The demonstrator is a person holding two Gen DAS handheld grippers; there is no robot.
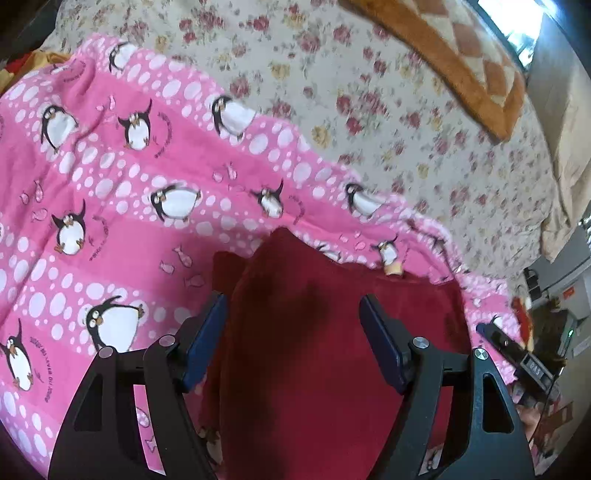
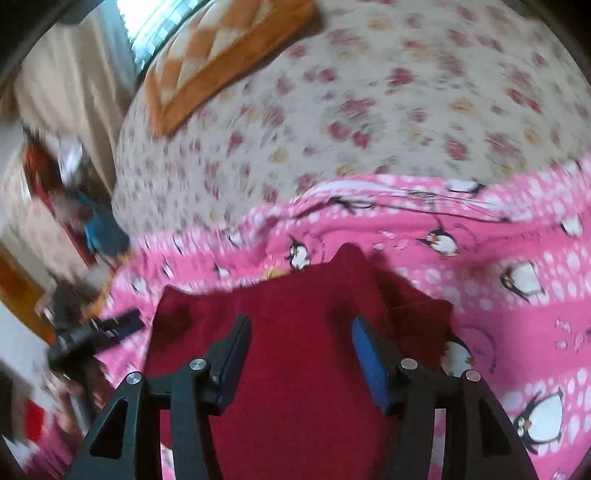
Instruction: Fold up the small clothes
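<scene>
Bed with a floral sheet (image 1: 369, 122) carries a pink penguin blanket (image 1: 110, 184); red garment (image 1: 314, 332) lies on it near the blanket's far edge. Left tool (image 1: 293, 314) and right tool (image 2: 301, 336) both spread, pinching nothing — the raised fold could flop open, or a regrab snag blanket.

Daylight pours through a bright window (image 1: 517, 26) onto a bed spread with a cream sheet of red and yellow flowers (image 1: 369, 122), an orange-bordered checked quilted cushion (image 2: 218, 59) lying near the glass, a beige curtain (image 2: 74, 103) hanging just beside it.
</scene>
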